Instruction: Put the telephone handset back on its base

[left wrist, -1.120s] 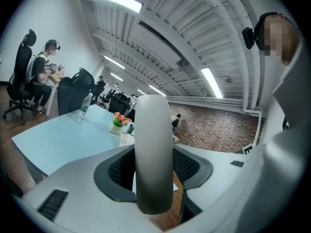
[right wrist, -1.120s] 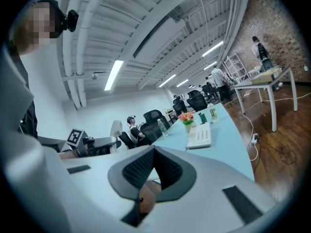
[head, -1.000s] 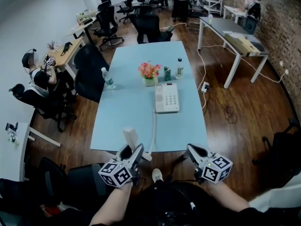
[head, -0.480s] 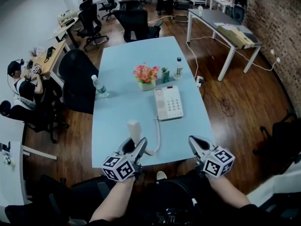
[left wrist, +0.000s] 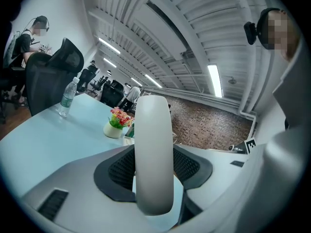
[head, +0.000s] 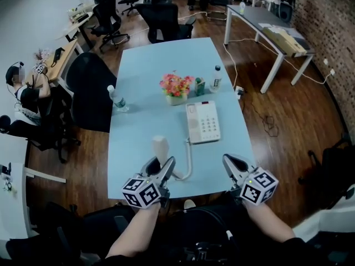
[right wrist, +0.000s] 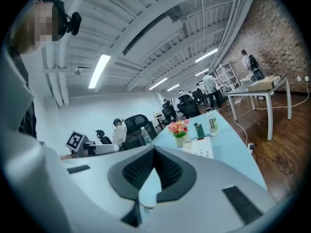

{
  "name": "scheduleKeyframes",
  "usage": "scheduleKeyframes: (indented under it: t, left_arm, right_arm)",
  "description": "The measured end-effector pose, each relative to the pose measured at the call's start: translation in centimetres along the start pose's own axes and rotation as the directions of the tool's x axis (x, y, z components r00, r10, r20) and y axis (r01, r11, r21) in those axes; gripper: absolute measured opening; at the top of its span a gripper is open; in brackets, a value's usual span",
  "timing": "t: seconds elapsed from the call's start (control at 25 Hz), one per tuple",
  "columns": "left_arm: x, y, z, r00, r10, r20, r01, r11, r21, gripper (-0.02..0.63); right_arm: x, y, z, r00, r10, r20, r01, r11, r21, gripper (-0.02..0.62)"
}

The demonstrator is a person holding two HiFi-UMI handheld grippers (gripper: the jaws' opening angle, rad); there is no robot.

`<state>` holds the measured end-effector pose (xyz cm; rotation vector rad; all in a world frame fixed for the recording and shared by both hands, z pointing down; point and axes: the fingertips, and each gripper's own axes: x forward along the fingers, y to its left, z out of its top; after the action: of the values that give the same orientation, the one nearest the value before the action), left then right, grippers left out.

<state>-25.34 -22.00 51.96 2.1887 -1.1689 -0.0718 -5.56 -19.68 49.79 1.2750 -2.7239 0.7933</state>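
The white telephone handset (head: 160,147) stands upright in my left gripper (head: 161,163), whose jaws are shut on its lower part, over the near edge of the light blue table (head: 144,98). In the left gripper view the handset (left wrist: 152,130) fills the space between the dark pads. A white cord (head: 188,159) curves from it to the white base (head: 202,122) with its keypad, ahead and to the right. My right gripper (head: 229,162) hangs at the table's near right edge, jaws shut on nothing. The right gripper view has the base (right wrist: 201,148) ahead.
A pot of pink flowers (head: 176,86), a small green item (head: 199,86) and a bottle (head: 215,79) stand behind the base. Another bottle (head: 116,100) is at the table's left edge. Black chairs (head: 89,87) flank the table; a person (head: 25,93) sits far left.
Both grippers have come forward from in front of the table to its near edge. The handset travelled with the left gripper, closer to the base.
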Motion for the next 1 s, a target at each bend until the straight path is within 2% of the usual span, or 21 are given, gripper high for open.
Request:
scheduleKeyframes:
  t: [0.2,0.36,0.52,0.72,1.0]
  left_arm:
    - [2.4,0.9,-0.6,0.996,0.084,0.007,-0.084,0.996,-0.022,0.21]
    - [5.0,1.6,-1.0,0.986,0.168,0.002,-0.167,0.985,-0.045,0.21]
    - [8.7,2.1,-1.1,0.975,0.219,-0.018,-0.22,0.975,-0.04,0.21]
    - [14.0,2.9,-2.0,0.957,0.276,-0.093,-0.277,0.961,0.003,0.21]
    - [20.5,3.7,-2.8,0.919,0.341,-0.198,-0.331,0.94,0.081,0.21]
  right_arm:
    - [0.9,-2.3,1.2,0.998,0.048,-0.029,-0.049,0.998,-0.029,0.015]
    - [0.9,-4.7,2.9,0.995,0.086,-0.05,-0.089,0.994,-0.056,0.015]
    - [0.9,-7.3,4.3,0.992,0.11,-0.054,-0.114,0.991,-0.064,0.015]
    - [0.2,-10.2,4.7,0.991,0.121,-0.064,-0.124,0.991,-0.05,0.015]
    - [-0.4,-14.1,4.6,0.993,0.11,-0.033,-0.109,0.994,0.03,0.015]
